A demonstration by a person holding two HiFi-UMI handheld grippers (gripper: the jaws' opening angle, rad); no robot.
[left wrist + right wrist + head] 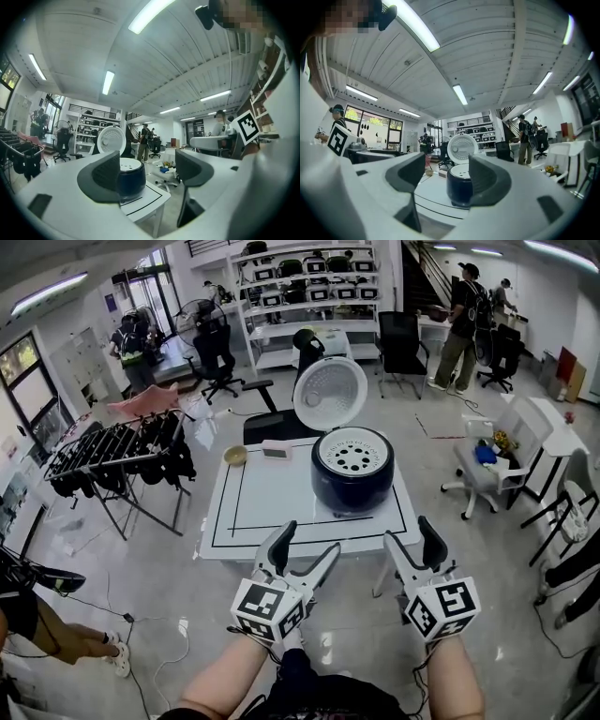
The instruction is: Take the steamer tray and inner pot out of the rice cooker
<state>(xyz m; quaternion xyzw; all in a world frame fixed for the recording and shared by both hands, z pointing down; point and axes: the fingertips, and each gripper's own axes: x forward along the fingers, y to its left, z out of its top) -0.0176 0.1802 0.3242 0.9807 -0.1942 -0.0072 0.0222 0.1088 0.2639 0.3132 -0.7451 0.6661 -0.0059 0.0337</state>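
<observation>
My left gripper (309, 542) hovers short of the near edge of the worktop (267, 498), its jaws spread wide with nothing but air between them. From it the rice cooker (352, 474) lies at about 1 o'clock in the head view, on the right half of the worktop and well apart from the gripper. In the left gripper view the rice cooker (132, 179) shows half behind the left jaw, so this gripper (147, 171) points a little to the right of it. The lid (330, 393) stands swung up on the far side, toward 12 o'clock. The steamer tray (352, 456), a white perforated disc, sits flat in the cooker's mouth; being round, it offers no long axis to line up on. The inner pot cannot be seen beneath it. My right gripper (410, 534), equally wide and empty, has the cooker at about 11 o'clock. In the right gripper view the rice cooker (458, 186) sits between the jaws, toward the right one. Neither hand looks clearly nearer; I judge the right better aimed, and the tray has to come out first.
</observation>
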